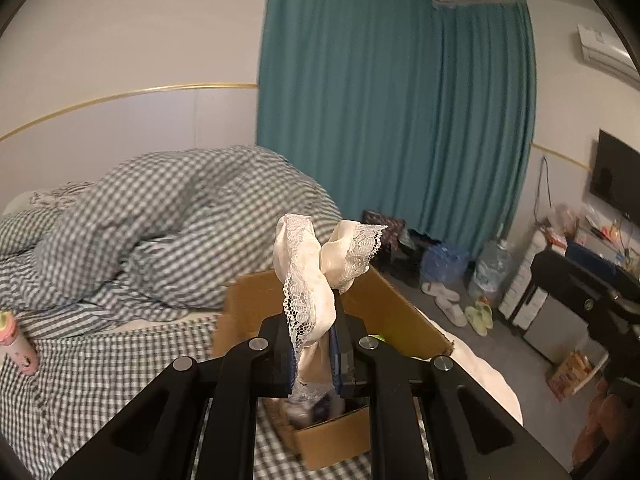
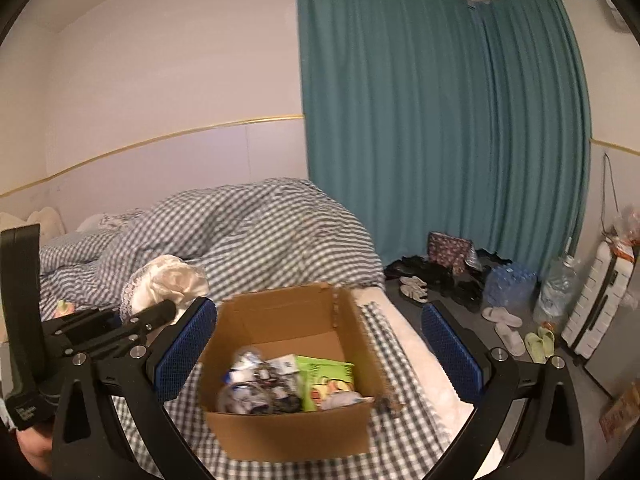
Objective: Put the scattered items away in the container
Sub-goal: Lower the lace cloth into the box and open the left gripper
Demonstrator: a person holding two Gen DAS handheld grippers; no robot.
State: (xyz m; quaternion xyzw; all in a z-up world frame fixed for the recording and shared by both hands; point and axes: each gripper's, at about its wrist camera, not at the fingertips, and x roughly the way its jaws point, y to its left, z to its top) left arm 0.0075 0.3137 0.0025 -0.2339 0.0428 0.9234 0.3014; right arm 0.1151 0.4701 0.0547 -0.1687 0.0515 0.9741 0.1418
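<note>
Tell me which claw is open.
The right claw: its blue pads stand wide apart, framing the box. The left claw is clamped on the lace cloth.

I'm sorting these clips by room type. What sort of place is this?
Most likely a lived-in bedroom: a bed with a gingham duvet, teal curtains along the far wall, and slippers on the floor beside it.

Cream lace-trimmed cloth bunched upright above open cardboard box on gingham bed, snack packets heaped inside
</note>
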